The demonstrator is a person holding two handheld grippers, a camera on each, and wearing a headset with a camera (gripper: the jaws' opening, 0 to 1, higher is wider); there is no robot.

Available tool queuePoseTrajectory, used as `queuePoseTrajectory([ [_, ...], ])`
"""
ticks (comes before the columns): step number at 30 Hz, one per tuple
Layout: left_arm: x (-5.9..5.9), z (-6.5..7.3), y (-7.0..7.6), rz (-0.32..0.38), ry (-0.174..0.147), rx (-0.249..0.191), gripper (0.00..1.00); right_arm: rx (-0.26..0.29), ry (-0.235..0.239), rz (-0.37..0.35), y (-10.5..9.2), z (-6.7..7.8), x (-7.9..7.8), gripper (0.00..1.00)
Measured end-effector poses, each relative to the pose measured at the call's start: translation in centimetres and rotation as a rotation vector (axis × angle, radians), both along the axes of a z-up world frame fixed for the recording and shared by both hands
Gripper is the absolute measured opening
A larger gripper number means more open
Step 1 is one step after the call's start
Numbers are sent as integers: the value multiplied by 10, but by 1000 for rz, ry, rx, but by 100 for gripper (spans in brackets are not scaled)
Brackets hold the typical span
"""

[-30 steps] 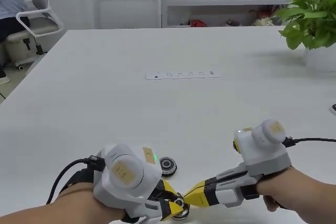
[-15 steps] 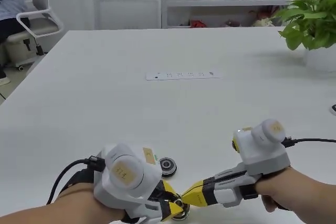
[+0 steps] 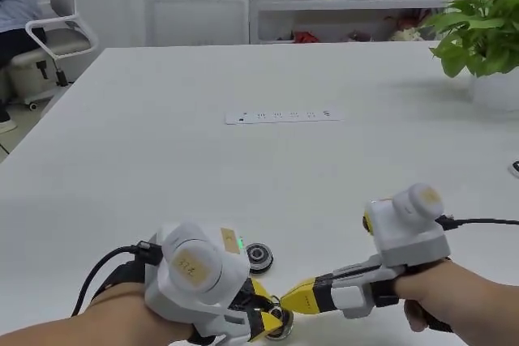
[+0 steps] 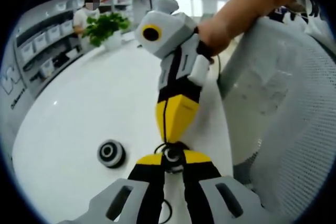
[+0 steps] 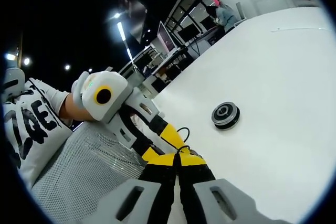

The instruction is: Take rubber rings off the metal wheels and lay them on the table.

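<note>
Clenched on metal wheel [image 4: 172, 155] with left gripper [image 3: 272, 319], low over near edge of table [image 3: 268, 176]. Pinched tight on thin black rubber ring [image 5: 184, 131] with right gripper [image 3: 285, 307], tip to tip against left. Also second wheel [image 3: 259, 254], flat on table just beyond, untouched.

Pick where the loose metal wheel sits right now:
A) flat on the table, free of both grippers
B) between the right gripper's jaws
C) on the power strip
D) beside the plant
A: the loose wheel lies flat on the table just beyond the left gripper, and neither gripper touches it.
</note>
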State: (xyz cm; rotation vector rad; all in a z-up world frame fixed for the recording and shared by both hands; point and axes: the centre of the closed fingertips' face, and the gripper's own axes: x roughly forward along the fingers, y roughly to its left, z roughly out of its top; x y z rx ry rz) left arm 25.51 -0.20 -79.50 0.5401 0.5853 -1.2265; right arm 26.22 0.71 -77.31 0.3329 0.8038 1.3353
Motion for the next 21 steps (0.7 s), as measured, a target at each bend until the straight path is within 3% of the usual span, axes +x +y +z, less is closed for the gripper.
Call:
queuePoseTrajectory([
  [2, 0, 0, 0, 0, 0, 0, 12, -22, -21, 15, -1, -3, -1, 0],
  [15, -2, 1, 0, -22, 1, -5, 14, -61, -32, 37, -3, -10, -4, 0],
  [21, -5, 11, 4, -44, 2, -22, 16, -61, -33, 37, -3, -9, -4, 0],
])
